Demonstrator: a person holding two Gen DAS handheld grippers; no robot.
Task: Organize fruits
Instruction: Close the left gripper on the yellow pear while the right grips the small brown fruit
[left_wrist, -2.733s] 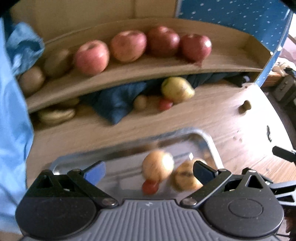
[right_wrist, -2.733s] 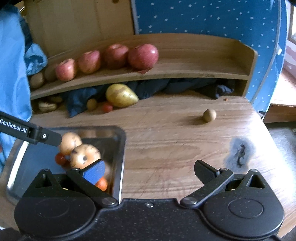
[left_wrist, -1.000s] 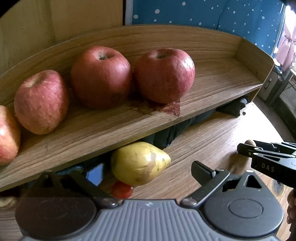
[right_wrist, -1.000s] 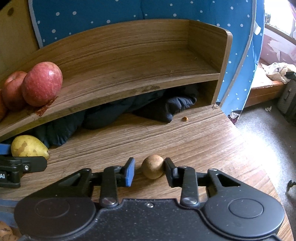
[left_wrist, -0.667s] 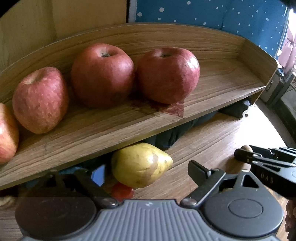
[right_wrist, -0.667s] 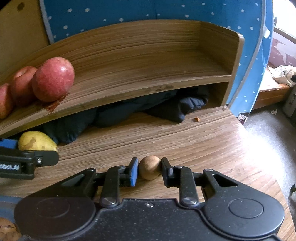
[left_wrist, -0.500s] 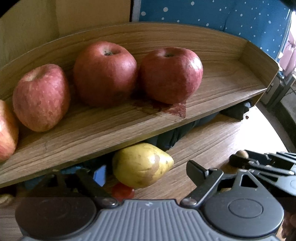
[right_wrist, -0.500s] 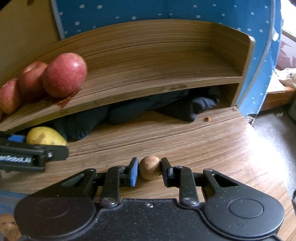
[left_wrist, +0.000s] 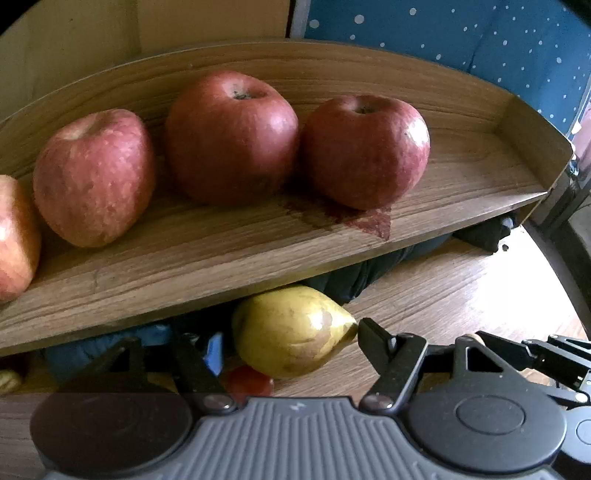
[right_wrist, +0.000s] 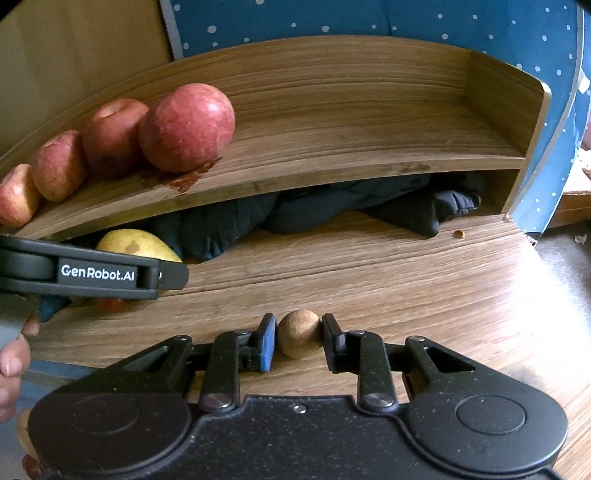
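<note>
On the left, four red apples (right_wrist: 186, 127) sit in a row on a curved wooden shelf (right_wrist: 351, 147) that stands along the back edge of a wooden table (right_wrist: 406, 280). The rightmost apple rests beside a dark red stain (left_wrist: 369, 225) at the shelf's front edge. Under the shelf, toward its left end, a yellow pear (left_wrist: 291, 332) lies on the table against bunched dark cloth (right_wrist: 332, 210), with a small red fruit (left_wrist: 249, 382) just in front of it. The left hand-held gripper (left_wrist: 288, 343) reaches toward the pear, its fingers spread wide on either side of it and not touching it. Nearer the middle of the table, the right hand-held gripper (right_wrist: 298, 336) pinches a small round brown fruit (right_wrist: 298, 332) between its two fingertips, close to the table surface. The right half of the shelf holds nothing. A blue dotted panel (right_wrist: 369, 18) rises behind the shelf.
</note>
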